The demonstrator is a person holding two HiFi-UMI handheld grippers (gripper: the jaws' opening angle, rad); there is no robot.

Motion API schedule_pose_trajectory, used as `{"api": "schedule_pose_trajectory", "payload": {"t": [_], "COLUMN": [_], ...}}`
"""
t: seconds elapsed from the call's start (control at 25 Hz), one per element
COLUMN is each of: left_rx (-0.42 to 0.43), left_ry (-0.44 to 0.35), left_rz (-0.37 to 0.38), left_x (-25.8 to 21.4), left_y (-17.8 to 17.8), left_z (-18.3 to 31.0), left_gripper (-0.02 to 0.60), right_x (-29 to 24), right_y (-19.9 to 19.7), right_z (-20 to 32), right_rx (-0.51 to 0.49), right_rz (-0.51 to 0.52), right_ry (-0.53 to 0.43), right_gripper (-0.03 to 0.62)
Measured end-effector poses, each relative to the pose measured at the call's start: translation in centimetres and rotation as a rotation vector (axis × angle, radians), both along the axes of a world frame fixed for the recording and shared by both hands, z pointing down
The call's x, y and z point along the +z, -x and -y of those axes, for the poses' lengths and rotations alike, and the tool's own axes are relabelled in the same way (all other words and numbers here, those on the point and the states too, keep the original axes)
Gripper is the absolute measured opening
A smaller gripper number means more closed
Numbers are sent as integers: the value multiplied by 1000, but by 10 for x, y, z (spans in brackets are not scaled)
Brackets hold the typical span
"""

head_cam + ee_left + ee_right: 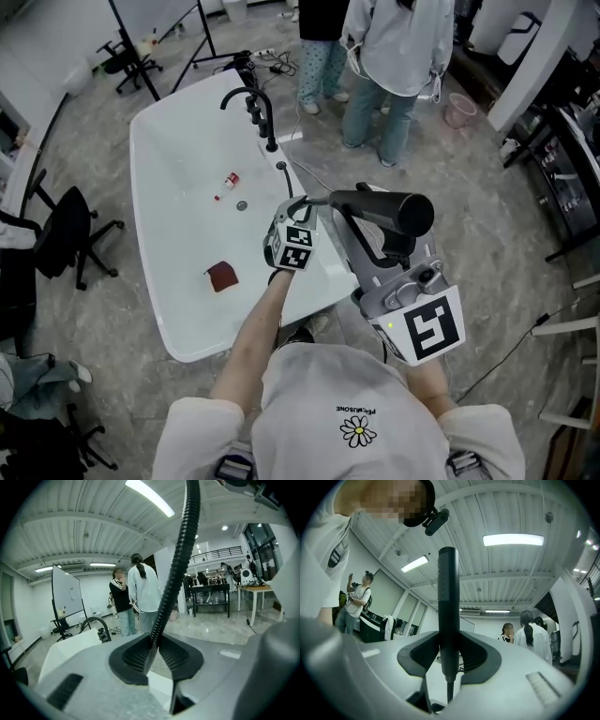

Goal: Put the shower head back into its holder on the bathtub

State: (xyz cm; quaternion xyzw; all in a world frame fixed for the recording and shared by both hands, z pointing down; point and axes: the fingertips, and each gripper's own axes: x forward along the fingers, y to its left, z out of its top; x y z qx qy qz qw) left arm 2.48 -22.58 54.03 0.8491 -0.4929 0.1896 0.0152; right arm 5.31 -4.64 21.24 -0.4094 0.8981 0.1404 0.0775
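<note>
The black shower head (394,212) lies level in front of me, and my right gripper (361,217) is shut on its handle. In the right gripper view the shower head (448,597) stands upright between the pads of that gripper (449,656). My left gripper (292,208) is over the near rim of the white bathtub (150,187), shut on the ribbed black hose (176,569), which runs up from between the jaws of this gripper (157,653). The black faucet and fittings (255,108) stand on the tub's far rim, beyond both grippers.
Inside the tub lie a small red-and-white bottle (228,180), a dark red cloth (222,276) and the drain (242,204). Two people (394,56) stand beyond the tub. An office chair (66,230) is on the left, and stands and cables are on the floor behind.
</note>
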Motion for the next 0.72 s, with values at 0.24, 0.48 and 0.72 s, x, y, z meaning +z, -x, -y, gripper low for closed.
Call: {"api": "schedule_pose_trajectory", "payload": {"t": [0.24, 0.48, 0.72], "left_rx": [-5, -29, -48], "left_ry": [-44, -178, -296], "left_rz": [-17, -3, -45], "left_x": [-20, -75, -131], "left_y": [20, 47, 70], "left_z": [67, 120, 161], "left_gripper": [63, 63, 63], "right_x": [-5, -10, -17], "right_y": [-1, -1, 7], "right_z": [51, 66, 84], "right_rx": [23, 25, 31], "right_rz": [27, 56, 61], "right_ry": [20, -34, -61], "right_gripper": [137, 137, 137]}}
